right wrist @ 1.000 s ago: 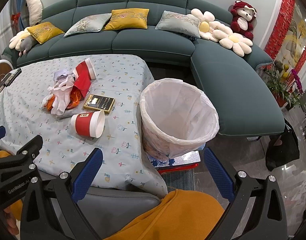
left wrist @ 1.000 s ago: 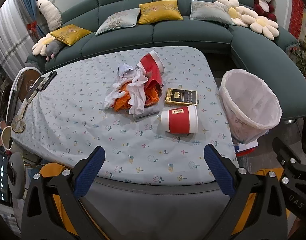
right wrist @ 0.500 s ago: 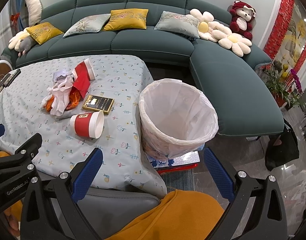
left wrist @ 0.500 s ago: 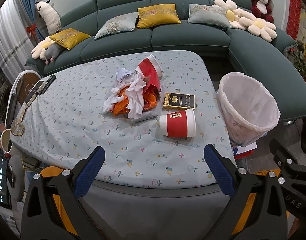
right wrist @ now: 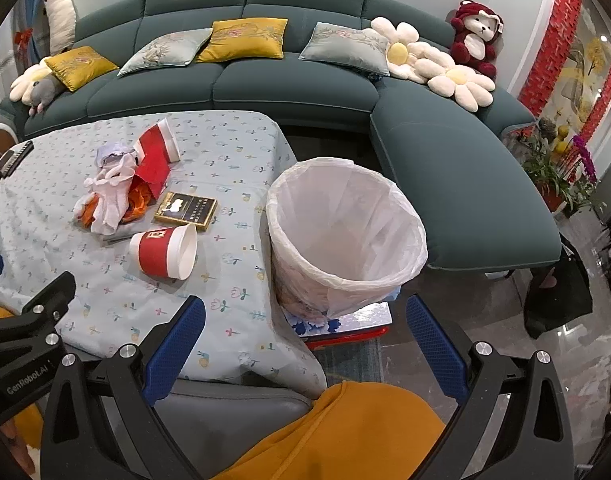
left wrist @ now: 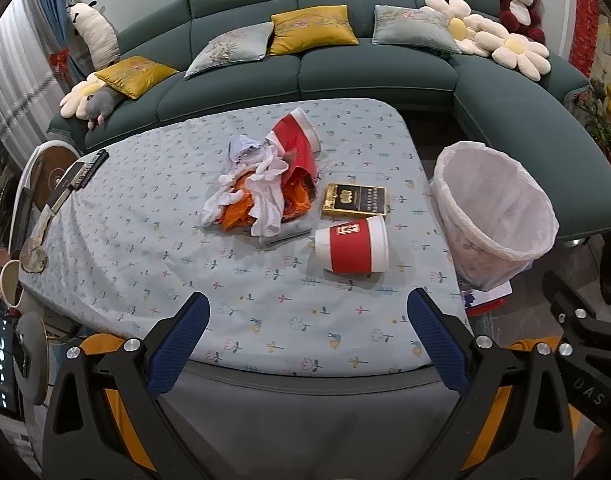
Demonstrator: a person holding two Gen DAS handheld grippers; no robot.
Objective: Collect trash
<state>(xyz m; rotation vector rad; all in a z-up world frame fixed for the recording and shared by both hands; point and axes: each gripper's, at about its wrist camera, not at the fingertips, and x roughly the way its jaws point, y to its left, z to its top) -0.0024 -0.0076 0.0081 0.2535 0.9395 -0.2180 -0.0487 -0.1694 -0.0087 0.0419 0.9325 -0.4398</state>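
Crumpled white and orange wrappers (left wrist: 261,196) lie mid-table, then a gold box (left wrist: 354,200), a tipped red cup (left wrist: 351,245), and the lined bin (left wrist: 493,216) off the right edge. Both the left gripper (left wrist: 307,344) and the right gripper (right wrist: 305,344) hover released, empty. Best start with the cup: pinch its rim squarely, gently.

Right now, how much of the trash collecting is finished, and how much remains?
Nothing looks done: the lined bin beside the table shows no trash inside. Nothing is in hand either; the left gripper and the right gripper are both open and hold nothing. Left on the table: the tipped paper cup, the gold-edged box and the pile of wrappers and tissue.
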